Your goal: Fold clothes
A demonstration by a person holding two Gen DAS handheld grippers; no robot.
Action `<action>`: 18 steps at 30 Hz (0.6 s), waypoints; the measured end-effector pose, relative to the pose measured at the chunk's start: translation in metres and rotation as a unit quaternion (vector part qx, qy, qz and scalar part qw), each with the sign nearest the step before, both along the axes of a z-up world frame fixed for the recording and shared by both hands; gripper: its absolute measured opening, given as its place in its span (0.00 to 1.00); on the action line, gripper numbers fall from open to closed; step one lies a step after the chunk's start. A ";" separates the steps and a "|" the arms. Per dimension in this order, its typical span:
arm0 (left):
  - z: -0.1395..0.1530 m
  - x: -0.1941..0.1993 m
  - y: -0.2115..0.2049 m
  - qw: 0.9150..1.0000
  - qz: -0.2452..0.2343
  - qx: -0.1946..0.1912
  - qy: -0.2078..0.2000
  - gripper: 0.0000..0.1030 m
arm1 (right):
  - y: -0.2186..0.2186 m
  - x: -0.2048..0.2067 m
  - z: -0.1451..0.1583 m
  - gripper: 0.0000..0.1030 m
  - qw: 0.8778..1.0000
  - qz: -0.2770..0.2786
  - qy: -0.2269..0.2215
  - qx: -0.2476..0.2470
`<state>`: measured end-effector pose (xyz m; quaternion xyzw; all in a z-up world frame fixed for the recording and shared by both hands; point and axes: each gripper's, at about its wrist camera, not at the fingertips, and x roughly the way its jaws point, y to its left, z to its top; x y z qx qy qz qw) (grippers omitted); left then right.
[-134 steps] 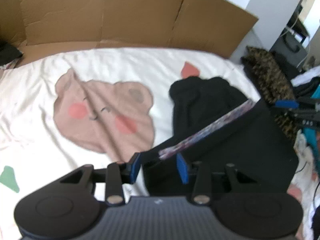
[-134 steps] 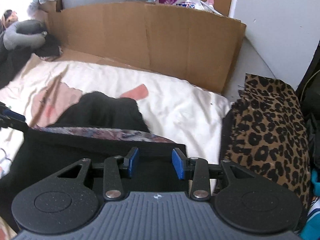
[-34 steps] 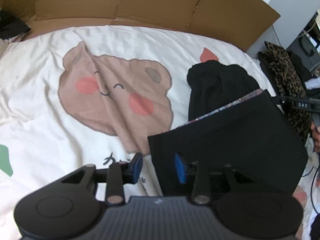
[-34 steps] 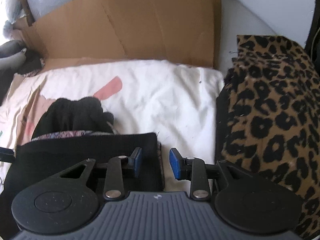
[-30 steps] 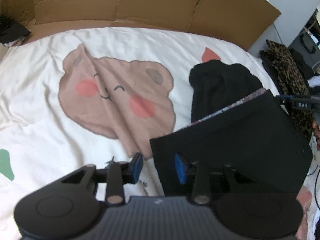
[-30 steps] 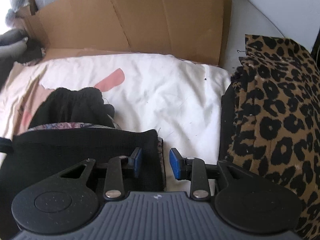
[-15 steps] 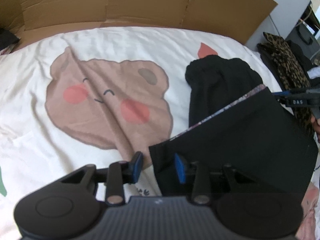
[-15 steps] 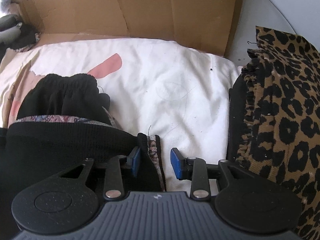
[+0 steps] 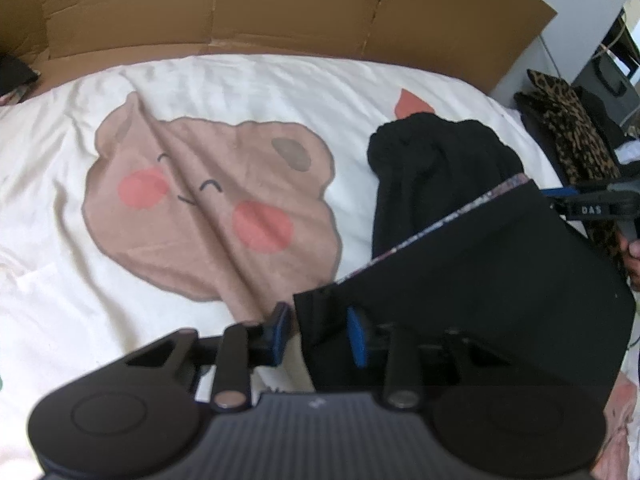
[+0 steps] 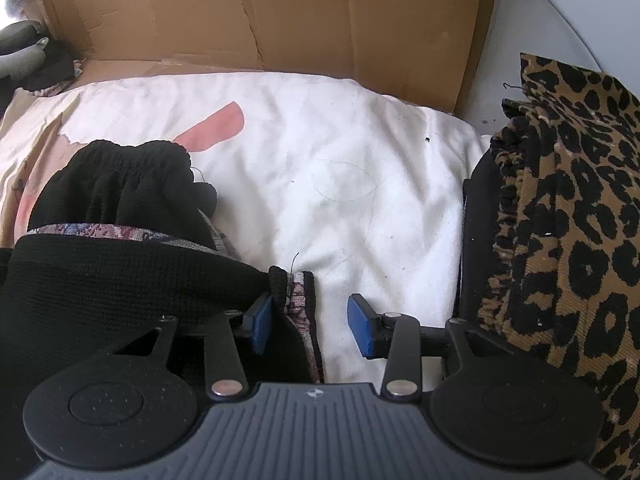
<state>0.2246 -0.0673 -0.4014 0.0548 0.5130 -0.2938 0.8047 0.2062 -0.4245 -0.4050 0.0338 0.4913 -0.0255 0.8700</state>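
The black garment (image 9: 480, 280) lies folded on the white bedsheet (image 9: 240, 92), filling the lower right of the left wrist view and the lower left of the right wrist view (image 10: 120, 280); a patterned lining strip shows along its folded edge. The left hand-held gripper (image 9: 318, 330) points steeply down at the bottom centre of its frame, its jaws just closing, with the garment's near corner between the blue pads; whether they press on it is hard to tell. The right hand-held gripper (image 10: 310, 326), also tilted down, has just been opening and stands released, the garment's hem beside its left pad, the right pad clear over the sheet. Its tip appears at the right edge of the left view, with fingertips (image 9: 634, 250) cut off there. A leopard-print cloth (image 10: 572, 220) fills the right side, cardboard (image 10: 300, 12) behind
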 end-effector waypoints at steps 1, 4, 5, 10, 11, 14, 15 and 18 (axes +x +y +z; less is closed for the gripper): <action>0.000 0.000 0.000 1.000 0.001 -0.003 0.002 0.28 | 0.000 0.000 0.000 0.45 1.000 0.000 0.000 0.001; 0.000 0.003 0.001 1.000 0.005 -0.010 0.010 0.26 | 0.000 -0.001 -0.001 0.44 1.000 0.000 -0.003 0.006; 0.000 0.003 0.001 1.000 0.005 -0.010 0.010 0.26 | 0.000 -0.001 -0.001 0.41 1.000 0.000 -0.005 0.007; 0.000 0.002 0.000 1.000 0.010 -0.010 0.010 0.26 | 0.004 -0.001 -0.001 0.26 1.000 0.012 -0.006 0.010; 0.000 0.002 0.000 1.000 0.010 -0.010 0.010 0.26 | 0.004 0.000 0.000 0.25 1.000 0.015 -0.005 0.011; 0.000 0.002 0.001 1.000 0.010 -0.011 0.010 0.26 | 0.003 0.002 -0.001 0.25 1.000 0.014 -0.005 0.019; 0.000 0.002 0.001 1.000 0.010 -0.012 0.010 0.26 | 0.001 0.002 -0.001 0.25 1.000 0.013 -0.006 0.024; 0.000 0.001 0.002 1.000 0.009 -0.020 0.015 0.09 | 0.001 0.001 -0.001 0.15 0.999 0.015 -0.009 0.033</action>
